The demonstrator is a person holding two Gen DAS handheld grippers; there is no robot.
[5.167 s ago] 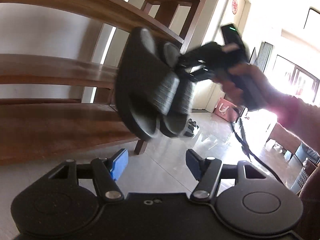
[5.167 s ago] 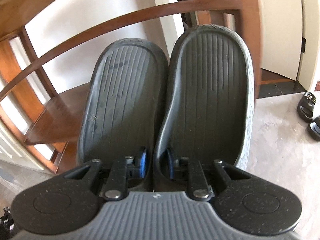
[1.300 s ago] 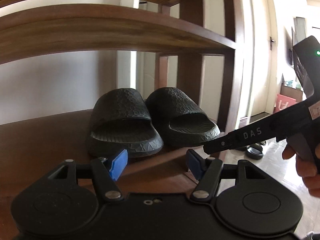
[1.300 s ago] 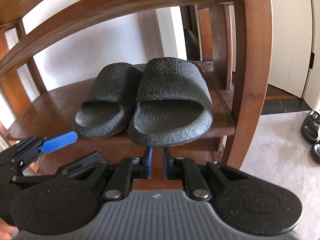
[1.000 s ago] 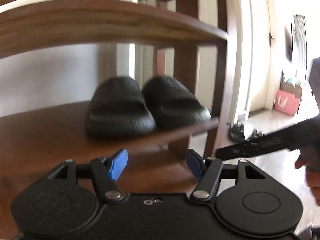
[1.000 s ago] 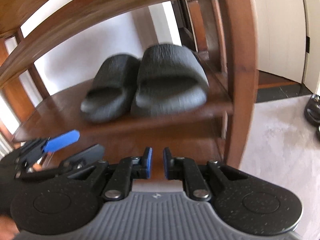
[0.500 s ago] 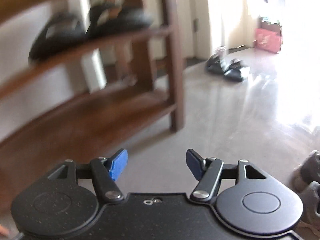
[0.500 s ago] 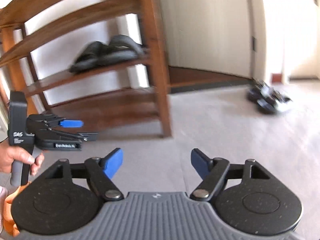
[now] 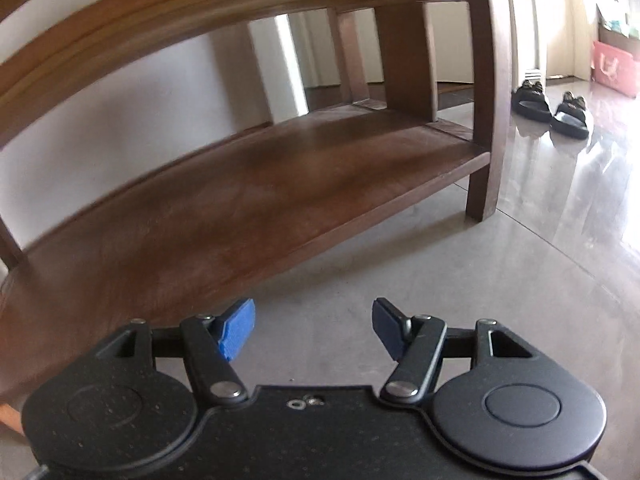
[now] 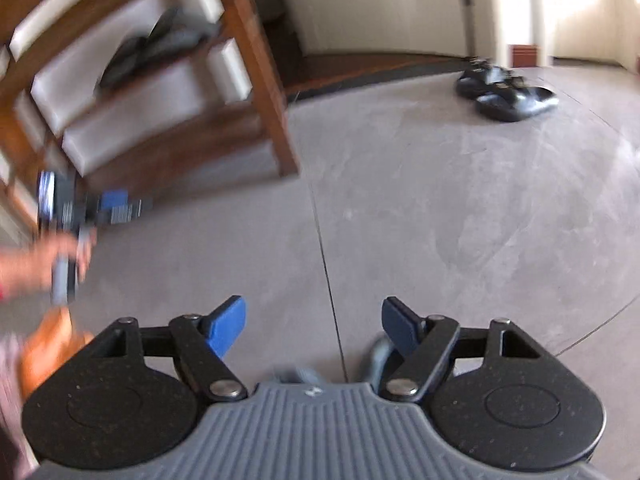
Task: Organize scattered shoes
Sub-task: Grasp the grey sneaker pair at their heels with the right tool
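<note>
Both jaws apart and empty, the right gripper (image 10: 312, 320) should approach the black strapped sandals (image 10: 506, 94), upper right, squarely.

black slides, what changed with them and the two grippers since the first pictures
The right gripper carried the black slides to the rack's middle shelf, let go, and now stands open and empty. Both grippers pulled back and dipped toward the floor. The left gripper stayed open; the sandals stayed put.

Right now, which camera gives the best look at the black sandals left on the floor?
The left wrist view: the black sandals are sharp, side by side past the rack leg. The right wrist view shows them blurred.
</note>
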